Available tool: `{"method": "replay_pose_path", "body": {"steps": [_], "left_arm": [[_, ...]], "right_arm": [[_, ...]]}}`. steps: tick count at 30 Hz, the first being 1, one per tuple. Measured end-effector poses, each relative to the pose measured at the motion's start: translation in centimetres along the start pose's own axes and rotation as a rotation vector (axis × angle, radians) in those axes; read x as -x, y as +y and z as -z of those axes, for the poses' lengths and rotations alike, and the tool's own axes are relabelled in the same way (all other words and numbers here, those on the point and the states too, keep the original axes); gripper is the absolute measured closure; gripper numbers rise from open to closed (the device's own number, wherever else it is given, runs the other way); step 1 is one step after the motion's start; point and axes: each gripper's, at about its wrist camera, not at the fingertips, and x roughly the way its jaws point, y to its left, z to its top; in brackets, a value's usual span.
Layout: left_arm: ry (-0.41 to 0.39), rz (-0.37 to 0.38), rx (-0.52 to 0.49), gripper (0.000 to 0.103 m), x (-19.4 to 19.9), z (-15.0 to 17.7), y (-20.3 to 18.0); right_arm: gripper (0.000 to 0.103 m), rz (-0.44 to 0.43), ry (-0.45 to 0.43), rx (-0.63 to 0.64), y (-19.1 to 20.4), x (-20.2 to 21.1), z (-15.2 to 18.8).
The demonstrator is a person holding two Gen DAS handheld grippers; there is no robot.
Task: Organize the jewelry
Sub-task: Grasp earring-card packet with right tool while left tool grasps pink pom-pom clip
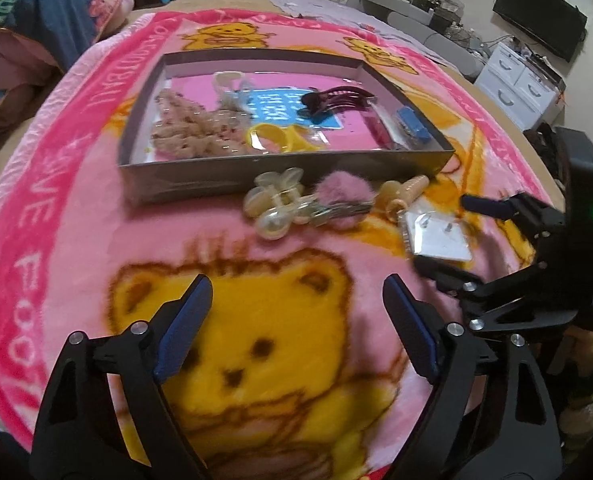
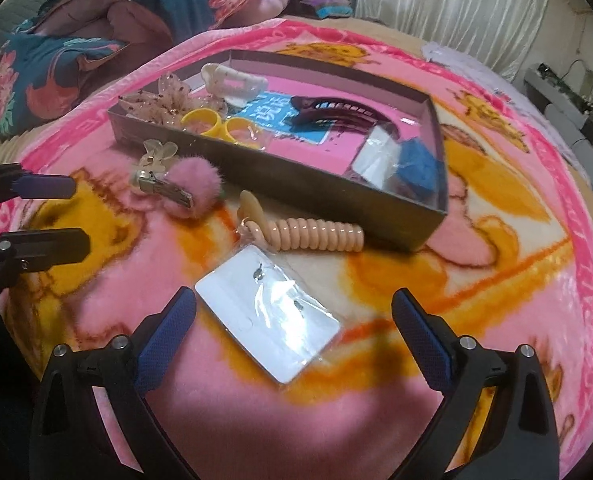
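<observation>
Your tray [image 1: 284, 170] sits on the pink bear-print blanket [image 1: 76, 184] and is partly filled. Inside it lie a beige flower piece [image 2: 164, 100], a white claw clip [image 2: 232, 80], yellow rings [image 2: 216, 124], a dark maroon claw clip [image 2: 336, 118] and a blue item [image 2: 416, 164] at the right end.

Outstanding, on the blanket just in front of the tray wall: a clear bow clip with pearls [image 1: 272, 200], a pink pom-pom clip [image 2: 184, 192], a peach spiral hair tie [image 2: 316, 236] and an earring card in a plastic sleeve [image 2: 272, 320]. By my judgement the job is roughly half done.

Your right hand-held gripper [image 2: 292, 324] is spread wide, empty, with the earring card lying between its fingers and not pinched. Your left hand-held gripper [image 1: 296, 308] is also spread and empty, over the bear's face, short of the bow clip.

Writing: the blanket border reads in part "FOOTBALL" and "LOVE". A blue label [image 1: 280, 106] on the tray floor carries white characters I cannot read.
</observation>
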Motion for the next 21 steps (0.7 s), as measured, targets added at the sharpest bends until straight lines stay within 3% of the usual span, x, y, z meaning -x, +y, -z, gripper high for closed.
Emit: {"method": "replay_pose_path", "body": {"steps": [2, 8, 14, 21], "left_arm": [[0.002, 0.012, 0.0, 0.027, -0.5, -0.4, -0.5], [0.014, 0.037, 0.008, 0.043, -2.2, -1.6, -1.5], [0.021, 0.041, 0.021, 0.047, -3.8, -2.4, -2.1], [0.017, 0.024, 0.056, 0.048, -4.9, -3.0, -2.8]], "right_arm": [[0.031, -0.052, 0.009, -0.031, -0.4, -0.1, 0.2], [0.045, -0.037, -0.007, -0.087, -1.6, 1.0, 0.7], [0.047, -0.026, -0.069, -0.22, -4.6, 3.0, 1.6], [0.047, -0.078, -0.147, -0.356, -7.4, 5.4, 2.3]]}}
